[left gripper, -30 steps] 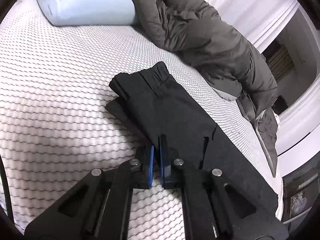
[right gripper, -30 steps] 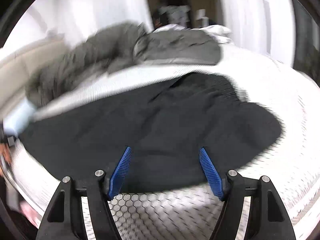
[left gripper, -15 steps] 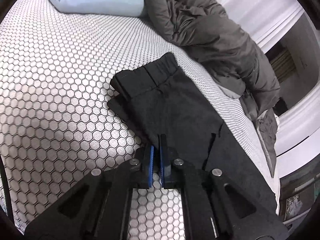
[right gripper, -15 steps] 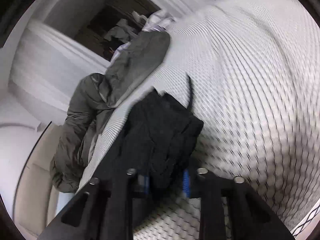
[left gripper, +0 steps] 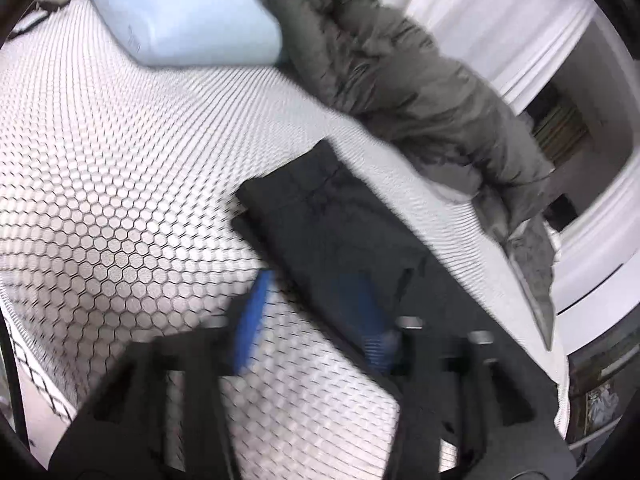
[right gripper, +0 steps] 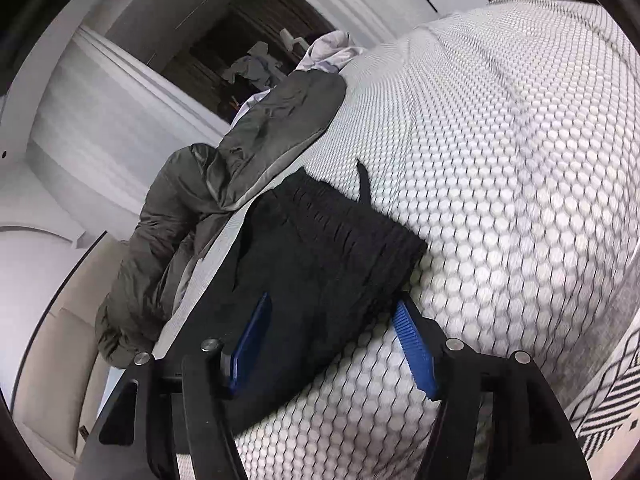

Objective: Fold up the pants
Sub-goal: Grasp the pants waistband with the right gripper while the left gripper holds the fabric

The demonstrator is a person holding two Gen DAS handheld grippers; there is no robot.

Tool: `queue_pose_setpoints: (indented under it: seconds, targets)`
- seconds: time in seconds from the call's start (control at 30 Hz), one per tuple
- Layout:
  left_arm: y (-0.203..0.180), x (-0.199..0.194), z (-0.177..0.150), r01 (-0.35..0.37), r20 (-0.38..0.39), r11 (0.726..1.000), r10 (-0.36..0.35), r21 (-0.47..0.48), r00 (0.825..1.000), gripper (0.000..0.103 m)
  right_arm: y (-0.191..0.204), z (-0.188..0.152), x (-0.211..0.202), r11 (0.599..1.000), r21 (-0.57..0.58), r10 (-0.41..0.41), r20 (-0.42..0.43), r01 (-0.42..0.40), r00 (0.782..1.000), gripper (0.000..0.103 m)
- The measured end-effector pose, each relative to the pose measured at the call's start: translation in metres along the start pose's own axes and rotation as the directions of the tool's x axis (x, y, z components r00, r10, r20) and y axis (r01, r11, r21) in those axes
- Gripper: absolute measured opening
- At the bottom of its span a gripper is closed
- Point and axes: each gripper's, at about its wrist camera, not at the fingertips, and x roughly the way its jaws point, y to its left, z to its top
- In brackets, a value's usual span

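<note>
Now black pants (right gripper: 320, 264) lie between the parted right hand-held gripper (right gripper: 332, 344) fingers.

From my station I count one pair of black pants (left gripper: 340, 240), folded on one bed (left gripper: 120, 200). I see one pale blue pillow (left gripper: 188, 20), one grey padded jacket (left gripper: 420, 92), and two tongs (left gripper: 312, 312) (right gripper: 332, 344), one per camera.
</note>
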Motion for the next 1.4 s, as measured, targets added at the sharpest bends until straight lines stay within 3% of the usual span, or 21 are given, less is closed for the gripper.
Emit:
queue_pose_setpoints:
  seconds: [0.03,0.07,0.2,0.23,0.27,0.4,0.5,0.57,0.6,0.67,0.73,0.83,0.93,0.97,1.03,1.07,1.1,1.23,1.27,1.4]
  targets:
    - [-0.009,-0.006,-0.001,0.01,0.012,1.0,-0.01,0.025,1.0,0.072,-0.002,-0.002,0.001,1.0,0.007,0.01,-0.01,-0.01,1.0,0.064]
    - [-0.019,-0.01,-0.002,0.018,0.021,0.998,-0.019,0.055,1.0,0.08,-0.002,-0.003,0.002,1.0,0.013,0.018,-0.009,-0.018,1.0,0.065]
    - [-0.075,-0.007,-0.02,0.069,-0.017,0.972,-0.067,0.226,0.998,0.085,-0.003,0.005,0.021,0.998,0.063,-0.002,0.029,0.0,1.0,0.064]
    - [-0.086,-0.003,-0.024,0.088,-0.036,0.965,-0.081,0.246,0.996,0.085,-0.002,0.009,0.027,0.998,0.057,-0.039,0.033,0.037,0.999,0.04]
    - [-0.098,0.0,-0.03,0.107,-0.057,0.957,-0.095,0.268,0.994,0.085,0.0,0.01,0.029,0.994,0.048,-0.101,0.033,0.1,0.994,0.025]
    - [-0.156,0.007,-0.064,0.187,-0.116,0.897,-0.153,0.4,0.981,0.085,0.02,0.004,-0.001,0.997,-0.053,-0.058,0.108,0.064,0.992,0.019]
    - [-0.211,0.02,-0.104,0.263,-0.206,0.818,-0.181,0.511,0.962,0.085,-0.002,0.001,0.008,0.993,-0.01,-0.118,0.034,0.118,0.992,0.026]
    - [-0.245,0.028,-0.132,0.31,-0.259,0.767,-0.192,0.561,0.947,0.085,-0.018,0.0,0.01,0.997,0.047,-0.054,-0.001,0.054,0.999,0.031]
    - [-0.267,0.032,-0.153,0.343,-0.296,0.726,-0.198,0.596,0.934,0.085,-0.018,0.001,0.002,0.999,0.049,-0.012,0.017,0.012,1.0,0.036]
    - [-0.299,0.032,-0.188,0.392,-0.347,0.657,-0.206,0.644,0.915,0.085,-0.011,0.003,-0.007,0.999,0.036,0.029,0.038,-0.03,0.999,0.067]
    - [-0.333,0.036,-0.228,0.439,-0.4,0.581,-0.202,0.685,0.894,0.085,-0.007,0.005,-0.005,0.997,0.03,0.065,0.039,-0.066,0.997,0.074]
    - [-0.374,0.045,-0.283,0.503,-0.477,0.474,-0.184,0.723,0.859,0.085,0.001,0.011,0.016,0.998,0.029,0.053,-0.001,-0.053,0.999,0.074]
    - [-0.398,0.059,-0.328,0.521,-0.527,0.407,-0.109,0.75,0.843,0.085,0.005,0.015,0.03,0.999,0.033,0.025,0.015,-0.025,1.0,0.069]
    - [-0.402,0.064,-0.343,0.527,-0.547,0.382,-0.065,0.759,0.835,0.087,0.007,0.015,0.032,0.999,0.041,0.012,0.039,-0.013,0.999,0.049]
    - [-0.403,0.065,-0.357,0.485,-0.5,0.341,-0.049,0.805,0.865,0.092,0.012,0.015,0.036,0.999,0.037,-0.032,0.091,0.029,0.995,0.029]
    - [-0.403,0.064,-0.358,0.481,-0.494,0.349,-0.059,0.804,0.868,0.095,0.013,0.014,0.035,0.999,0.037,-0.022,0.094,0.018,0.995,0.024]
    - [-0.401,0.065,-0.356,0.494,-0.508,0.373,-0.068,0.785,0.859,0.095,0.017,0.012,0.033,0.999,0.029,-0.023,0.107,0.02,0.994,0.022]
    - [-0.387,0.053,-0.323,0.586,-0.56,0.454,-0.208,0.671,0.802,0.094,0.033,0.01,0.015,1.0,-0.02,-0.002,0.142,0.005,0.99,0.016]
    - [-0.378,0.049,-0.306,0.59,-0.547,0.478,-0.244,0.651,0.8,0.094,0.043,0.009,0.011,0.999,-0.047,0.0,0.157,0.008,0.988,0.016]
    - [-0.33,0.043,-0.239,0.533,-0.458,0.593,-0.289,0.603,0.841,0.094,0.1,-0.003,-0.003,0.973,-0.229,0.044,0.192,0.001,0.98,0.015]
